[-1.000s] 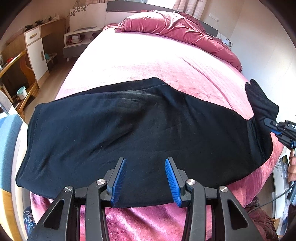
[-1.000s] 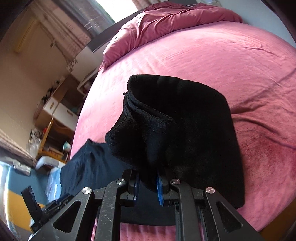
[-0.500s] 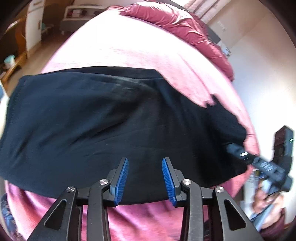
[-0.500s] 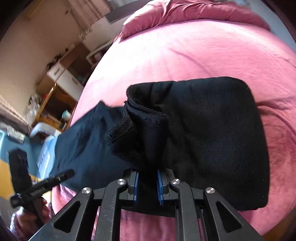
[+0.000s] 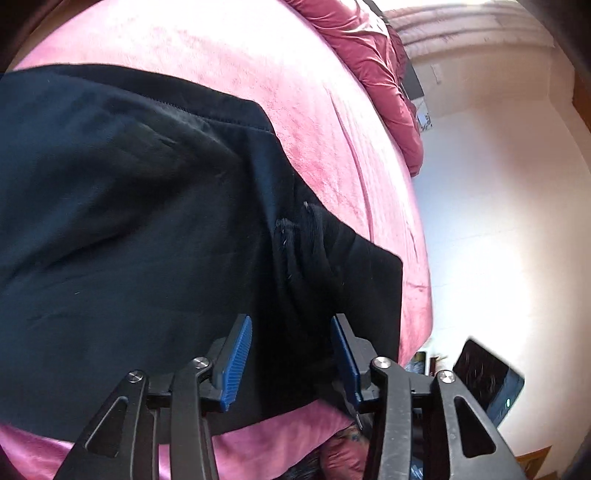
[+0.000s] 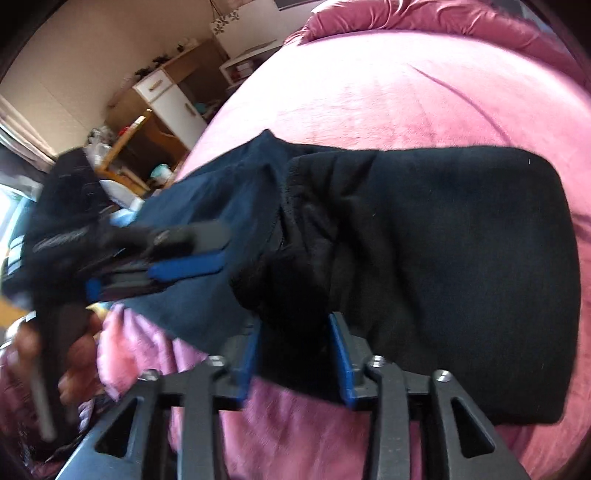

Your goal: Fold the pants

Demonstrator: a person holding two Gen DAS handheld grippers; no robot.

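Note:
Black pants (image 5: 129, 221) lie across the pink bed (image 5: 295, 92), one end folded back over the rest (image 6: 461, 277). My left gripper (image 5: 291, 354) hovers over the near edge by the bunched fold (image 5: 314, 251). Its jaws are opening, with cloth under them and the pads pressing on nothing. My right gripper (image 6: 295, 350) is also opening: a hump of black cloth sits between its blue pads (image 6: 249, 354), no longer pinched. In the right wrist view the left gripper (image 6: 188, 266) shows blurred at the left, over the pants, with a hand (image 6: 77, 354) on its handle.
A crumpled dark-red duvet (image 5: 369, 55) lies along the bed's far end (image 6: 443, 18). A wooden desk and a white cabinet (image 6: 166, 96) stand beyond the bed's left side. The bed edge (image 5: 417, 295) drops off at the right, near a pale wall.
The right gripper's jaws have parted and let go of the folded end, which now lies on the pants. The left gripper has swung right, toward the fold and close to the right gripper.

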